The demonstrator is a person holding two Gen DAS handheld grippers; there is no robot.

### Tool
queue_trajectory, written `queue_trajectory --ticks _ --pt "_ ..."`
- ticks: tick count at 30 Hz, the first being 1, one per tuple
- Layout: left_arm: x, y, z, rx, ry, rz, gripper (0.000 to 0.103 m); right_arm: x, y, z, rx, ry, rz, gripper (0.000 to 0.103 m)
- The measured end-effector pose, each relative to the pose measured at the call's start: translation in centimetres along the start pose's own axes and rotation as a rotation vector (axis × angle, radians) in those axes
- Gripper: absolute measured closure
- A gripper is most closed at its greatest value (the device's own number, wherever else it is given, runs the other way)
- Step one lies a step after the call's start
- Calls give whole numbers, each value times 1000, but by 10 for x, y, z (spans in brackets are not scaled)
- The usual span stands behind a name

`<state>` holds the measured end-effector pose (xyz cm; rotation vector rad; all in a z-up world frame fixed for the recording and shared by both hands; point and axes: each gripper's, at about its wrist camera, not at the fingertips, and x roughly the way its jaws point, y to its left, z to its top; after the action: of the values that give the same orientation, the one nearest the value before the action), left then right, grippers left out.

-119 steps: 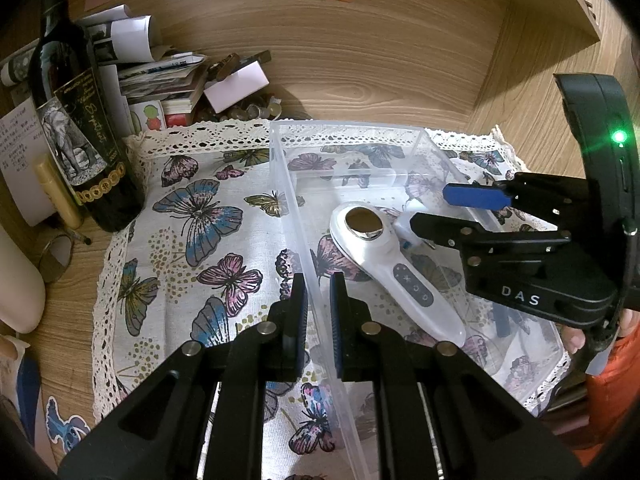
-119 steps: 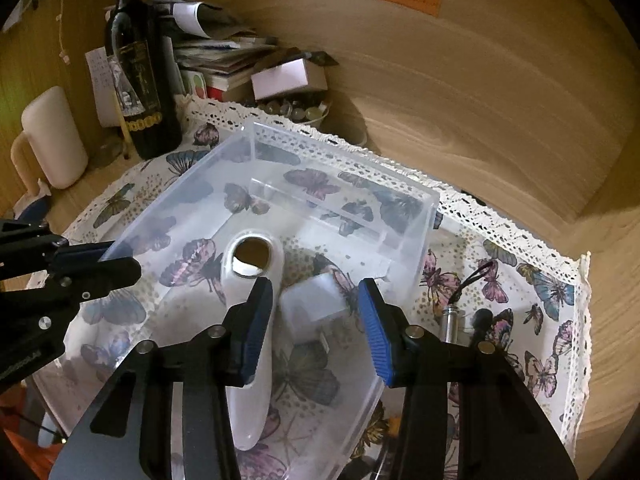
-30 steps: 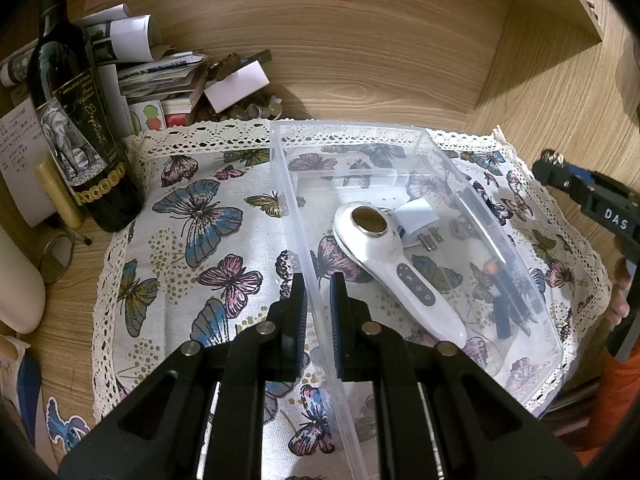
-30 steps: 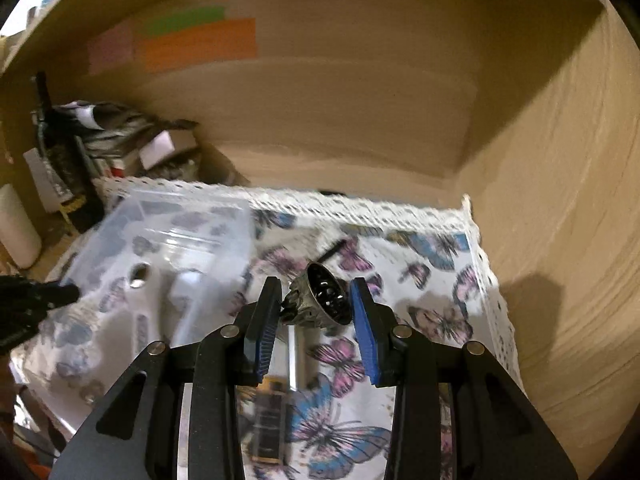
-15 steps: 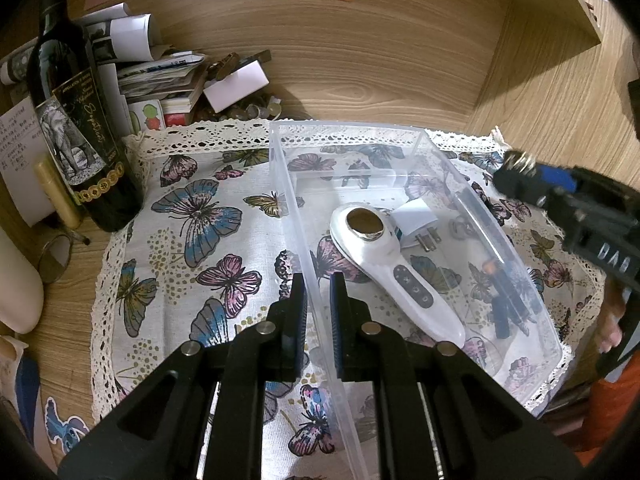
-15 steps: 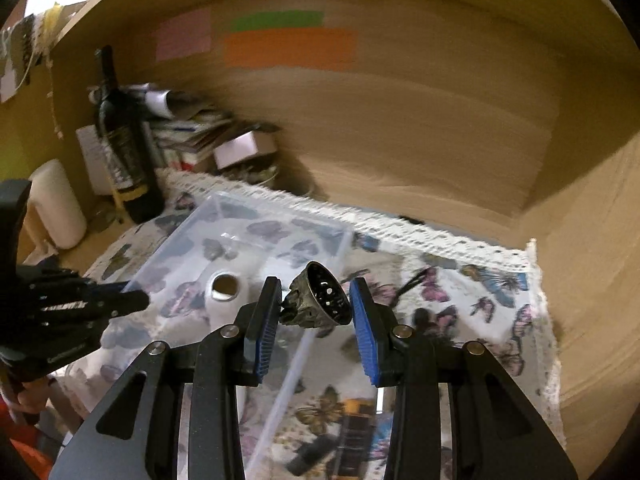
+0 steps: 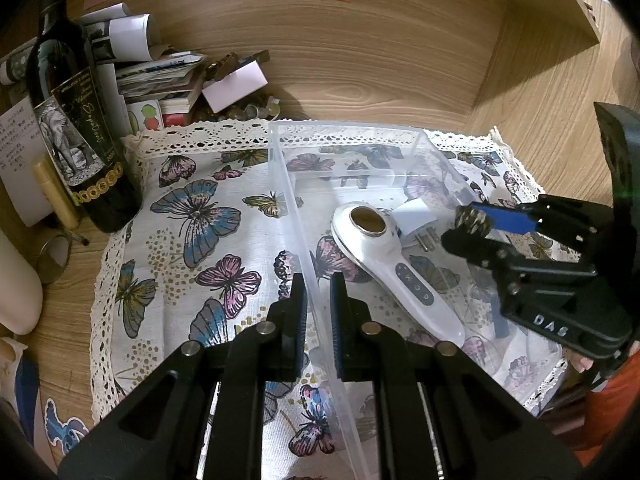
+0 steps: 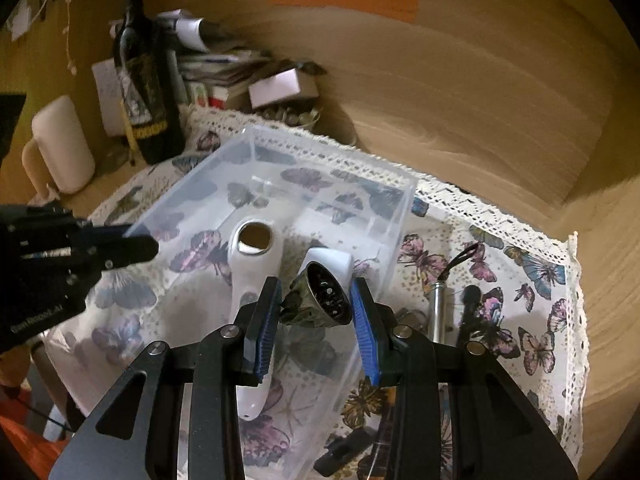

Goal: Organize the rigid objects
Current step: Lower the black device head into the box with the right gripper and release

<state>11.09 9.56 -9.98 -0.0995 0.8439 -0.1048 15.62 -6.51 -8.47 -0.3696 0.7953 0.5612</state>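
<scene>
A clear plastic bin (image 7: 348, 125) (image 8: 320, 148) stands on the butterfly cloth. Inside lie a white handheld device (image 7: 394, 268) (image 8: 250, 276) and a white plug adapter (image 7: 412, 216) (image 8: 334, 258). My left gripper (image 7: 318, 304) (image 8: 140, 242) is shut on the bin's near side wall. My right gripper (image 8: 316, 286) (image 7: 460, 228) is shut on a small dark metal cone-shaped piece with holes (image 8: 324, 300) (image 7: 474, 216). It hangs above the bin's right side, over the adapter.
A wine bottle (image 7: 76, 136) (image 8: 144, 80), a cream mug (image 8: 60, 148) and stacked papers (image 7: 160, 72) crowd the back left. On the cloth right of the bin lie a metal cylinder (image 8: 438, 308) and dark small items (image 8: 468, 300). Wooden walls close the back and right.
My right gripper carried the metal piece leftward and down, from above the cloth to over the bin. The left gripper kept still on the bin wall.
</scene>
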Motion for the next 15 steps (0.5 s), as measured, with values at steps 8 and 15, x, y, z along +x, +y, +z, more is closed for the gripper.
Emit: queue_trajectory --ticks 8,15 --pt "0 0 0 1 0 0 93 6 6 1 -31 15 -1 70" --pt "0 0 0 -1 0 0 93 8 8 -1 -33 32 16 68"
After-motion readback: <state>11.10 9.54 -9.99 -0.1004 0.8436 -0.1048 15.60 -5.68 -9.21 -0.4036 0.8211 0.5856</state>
